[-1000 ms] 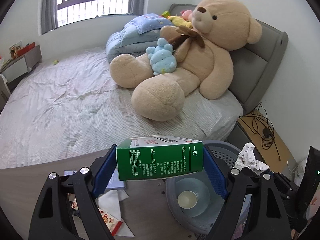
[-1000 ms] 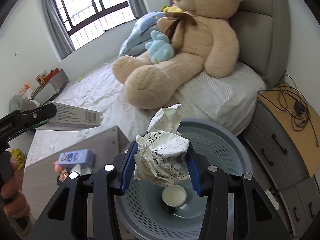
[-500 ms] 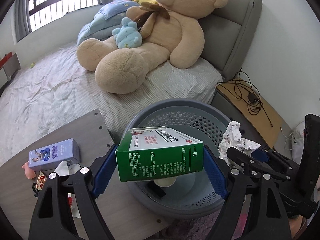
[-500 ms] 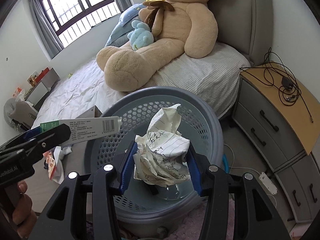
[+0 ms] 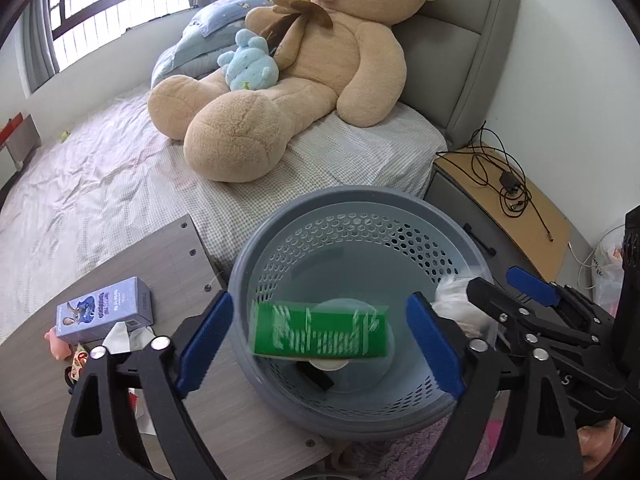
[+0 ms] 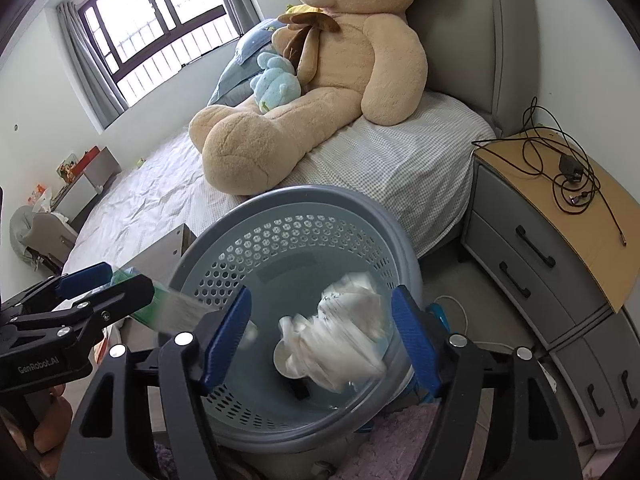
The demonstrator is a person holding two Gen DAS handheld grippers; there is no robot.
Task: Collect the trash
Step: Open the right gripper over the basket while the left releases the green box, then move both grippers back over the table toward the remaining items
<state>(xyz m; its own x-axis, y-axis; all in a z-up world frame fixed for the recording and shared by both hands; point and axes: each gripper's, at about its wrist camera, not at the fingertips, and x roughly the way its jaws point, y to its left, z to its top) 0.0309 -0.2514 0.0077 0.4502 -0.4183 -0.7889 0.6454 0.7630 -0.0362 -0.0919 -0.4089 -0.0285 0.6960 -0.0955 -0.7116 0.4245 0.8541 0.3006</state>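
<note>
Both of your jaws have just opened. Green rectangular cardboard box (image 5: 320, 334), long axis crosswise, drops clear of your left hand-held gripper (image 5: 320, 344); crumpled white lined paper ball (image 6: 336, 338) falls from your right hand-held gripper (image 6: 322, 336). Grey perforated plastic basket (image 5: 360, 216) lies directly beneath both.

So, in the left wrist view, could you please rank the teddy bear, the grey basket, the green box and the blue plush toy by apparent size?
1. teddy bear
2. grey basket, though nearness to the camera inflates it
3. green box, motion-blurred
4. blue plush toy, which sits farther away, so it is unsure against the box
</note>
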